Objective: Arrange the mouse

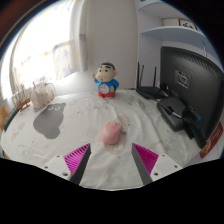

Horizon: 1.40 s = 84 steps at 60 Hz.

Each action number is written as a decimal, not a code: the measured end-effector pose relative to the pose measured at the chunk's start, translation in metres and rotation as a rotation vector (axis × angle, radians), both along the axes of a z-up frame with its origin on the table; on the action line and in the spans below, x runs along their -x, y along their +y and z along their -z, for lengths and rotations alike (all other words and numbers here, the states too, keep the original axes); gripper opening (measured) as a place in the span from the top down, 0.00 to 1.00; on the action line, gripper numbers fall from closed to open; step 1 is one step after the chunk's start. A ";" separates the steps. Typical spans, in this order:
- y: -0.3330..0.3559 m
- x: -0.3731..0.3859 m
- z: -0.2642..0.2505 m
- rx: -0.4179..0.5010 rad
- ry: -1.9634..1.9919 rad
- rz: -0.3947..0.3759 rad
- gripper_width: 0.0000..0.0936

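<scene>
Mouse (pixel 110 132), pink and untouched, sits on the white table (pixel 60 150) just ahead of the gripper (pixel 112 160), whose 2 fingers are spread wide and hold nothing, so the arranging seems not yet begun, with grasp and placement left.

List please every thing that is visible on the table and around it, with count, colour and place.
mouse: one, pink, just ahead of the fingers
mat: one, grey, left of the mouse
figurine: one, blue, red and yellow, beyond the mouse
monitor: one, black, at the right
glass container: one, clear, beyond the mat
table: one, white cover
hand-held gripper: one, pink pads, open, holding nothing
</scene>
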State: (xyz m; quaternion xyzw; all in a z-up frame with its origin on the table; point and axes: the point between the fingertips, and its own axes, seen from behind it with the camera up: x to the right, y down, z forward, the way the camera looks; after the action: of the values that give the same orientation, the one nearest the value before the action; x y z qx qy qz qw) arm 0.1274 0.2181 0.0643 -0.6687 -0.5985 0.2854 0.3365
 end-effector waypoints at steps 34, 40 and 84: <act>-0.007 0.089 0.054 -0.036 0.036 -0.050 0.09; -0.003 0.104 0.064 -0.031 0.028 -0.043 0.09; -0.001 0.153 0.069 -0.031 0.016 -0.058 0.53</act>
State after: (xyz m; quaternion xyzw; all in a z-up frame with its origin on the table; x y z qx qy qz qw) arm -0.0259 0.2173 -0.0046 -0.6432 -0.6194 0.2912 0.3433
